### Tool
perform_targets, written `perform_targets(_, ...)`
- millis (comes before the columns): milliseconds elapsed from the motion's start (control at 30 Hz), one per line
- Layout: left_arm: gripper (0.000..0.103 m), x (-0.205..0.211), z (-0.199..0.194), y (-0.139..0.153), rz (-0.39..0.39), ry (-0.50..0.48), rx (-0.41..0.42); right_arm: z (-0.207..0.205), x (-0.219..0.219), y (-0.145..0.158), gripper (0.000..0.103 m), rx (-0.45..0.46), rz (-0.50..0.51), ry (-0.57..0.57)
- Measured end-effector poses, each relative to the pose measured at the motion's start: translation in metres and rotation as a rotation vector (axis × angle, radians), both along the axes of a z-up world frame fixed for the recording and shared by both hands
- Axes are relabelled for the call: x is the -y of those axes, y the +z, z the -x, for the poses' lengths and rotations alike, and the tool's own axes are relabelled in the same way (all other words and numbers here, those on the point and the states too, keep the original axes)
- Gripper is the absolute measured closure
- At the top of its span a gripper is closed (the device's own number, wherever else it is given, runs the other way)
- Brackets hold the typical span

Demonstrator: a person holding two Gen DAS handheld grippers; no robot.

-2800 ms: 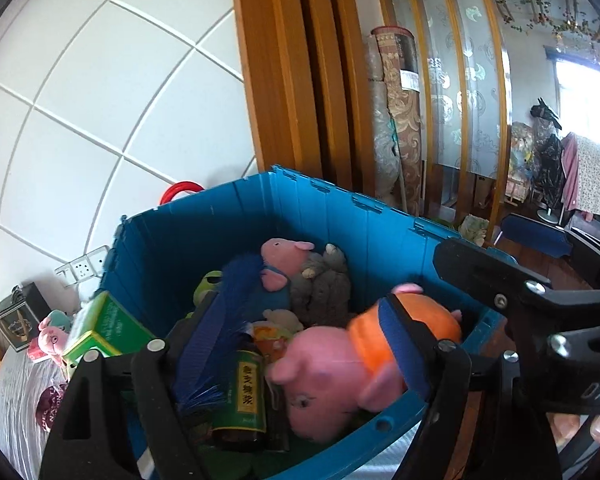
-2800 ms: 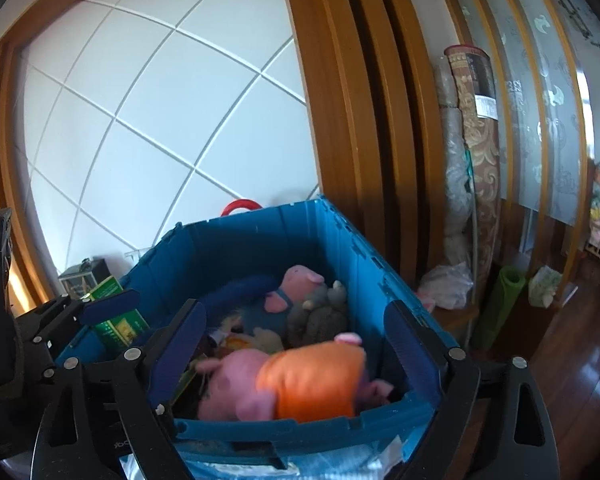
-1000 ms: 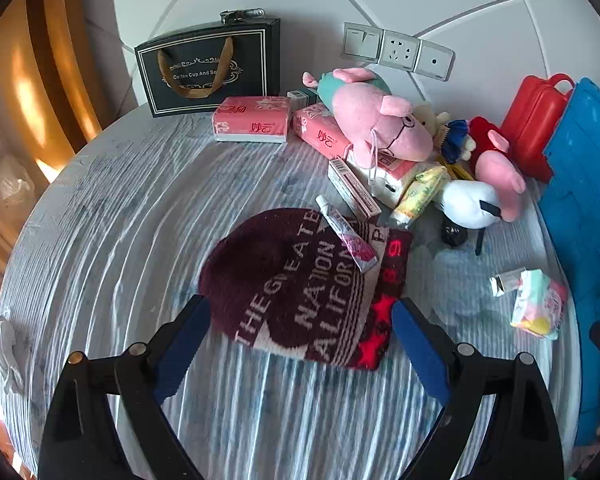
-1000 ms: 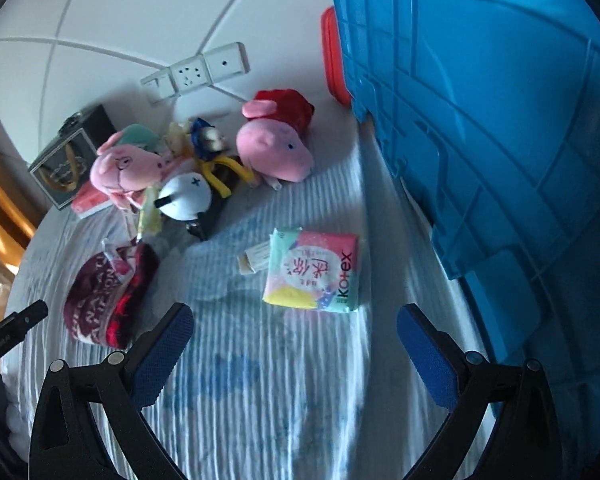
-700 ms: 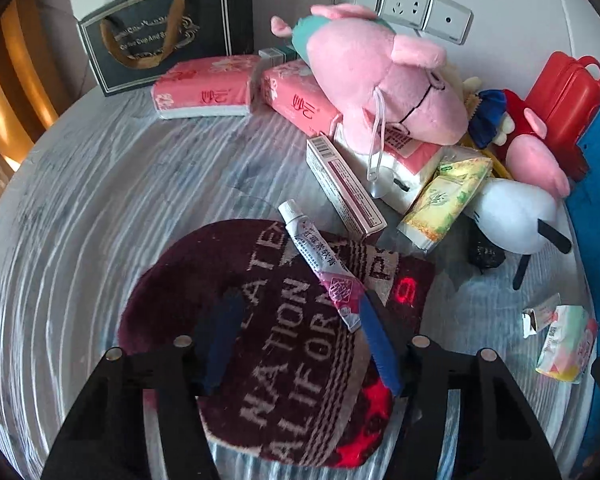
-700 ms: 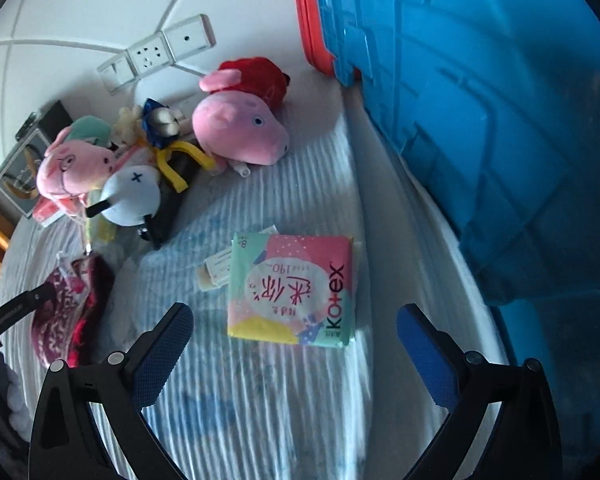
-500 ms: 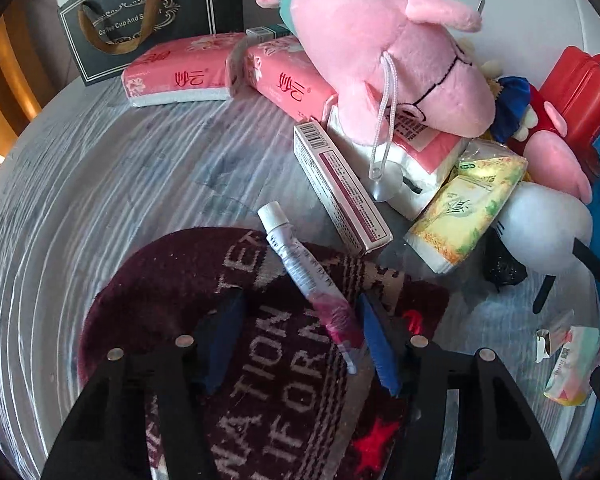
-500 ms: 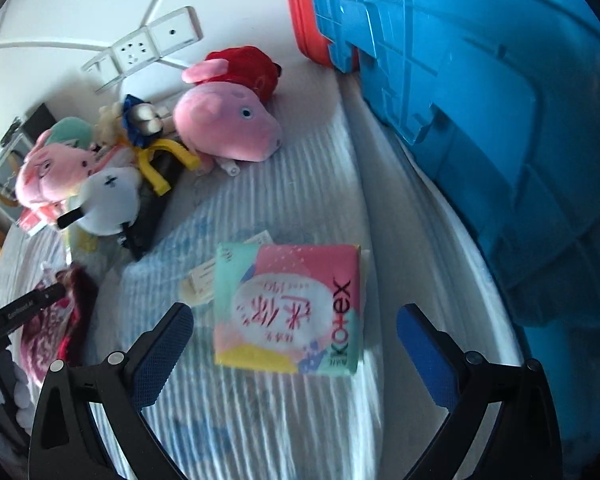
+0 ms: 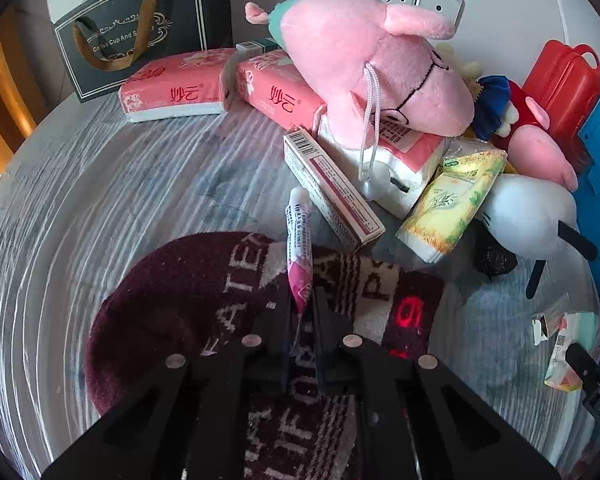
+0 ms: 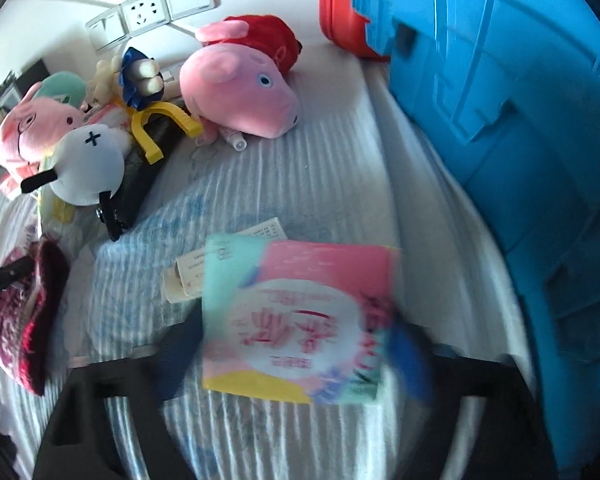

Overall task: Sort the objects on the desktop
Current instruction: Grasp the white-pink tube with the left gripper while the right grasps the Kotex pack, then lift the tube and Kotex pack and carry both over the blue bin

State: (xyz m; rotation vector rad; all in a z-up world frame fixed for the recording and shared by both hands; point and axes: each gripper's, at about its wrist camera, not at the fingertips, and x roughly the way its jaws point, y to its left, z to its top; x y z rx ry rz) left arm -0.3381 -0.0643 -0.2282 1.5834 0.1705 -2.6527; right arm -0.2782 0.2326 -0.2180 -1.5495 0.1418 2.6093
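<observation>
Left gripper: black jaws drawn together, pinching the flat crimped pink end of the ointment tube; its arms fill the bottom of the left wrist view.
Ointment tube: slim soft tube, white body with small print, white cap pointing away from the gripper; lower half lies over the knit hat, cap end just beside the long carton.
Knit hat: thick dark maroon wool, ribbed, with white block letters and a red patch; lies flat on the tabletop; its near part is covered by the gripper.
Tabletop: round, covered with a pale ridged cloth with bluish marks.
Right gripper: blue-padded fingers closing in on either side of the pad packet; blurred, so I cannot tell whether the pads touch it yet.
Pad packet: flat square glossy plastic pack, pink, mint and yellow with a white oval; print smeared by motion blur; lies on the cloth near the blue crate, over part of a small paper box.
Blue crate: hard moulded plastic, ribbed wall, cut off by the right edge.
Plush pile: large pink pig plush resting on pink tissue packs; a smaller pink pig in red; a round white plush with black limbs.
Other soft goods: yellow-green tissue pack, crinkly film.
Back of the table: black paper gift bag with brown handles, top cut off; red plastic case, partly hidden by the crate.
</observation>
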Motion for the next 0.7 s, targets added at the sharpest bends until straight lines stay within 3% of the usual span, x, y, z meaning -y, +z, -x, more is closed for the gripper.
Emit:
perform_targets(133, 0.094, 0.006, -0.019, 0.009, 0.009, 0.004, -0.020, -0.008, 0.003, 0.003, 0.025, -0.004, 0.009, 0.022)
perform_targets(700, 0.094, 0.048, -0.142, 0.084, -0.002, -0.033, -0.193, -0.080, 0.025, 0.067, 0.025, -0.121, -0.001, 0.150)
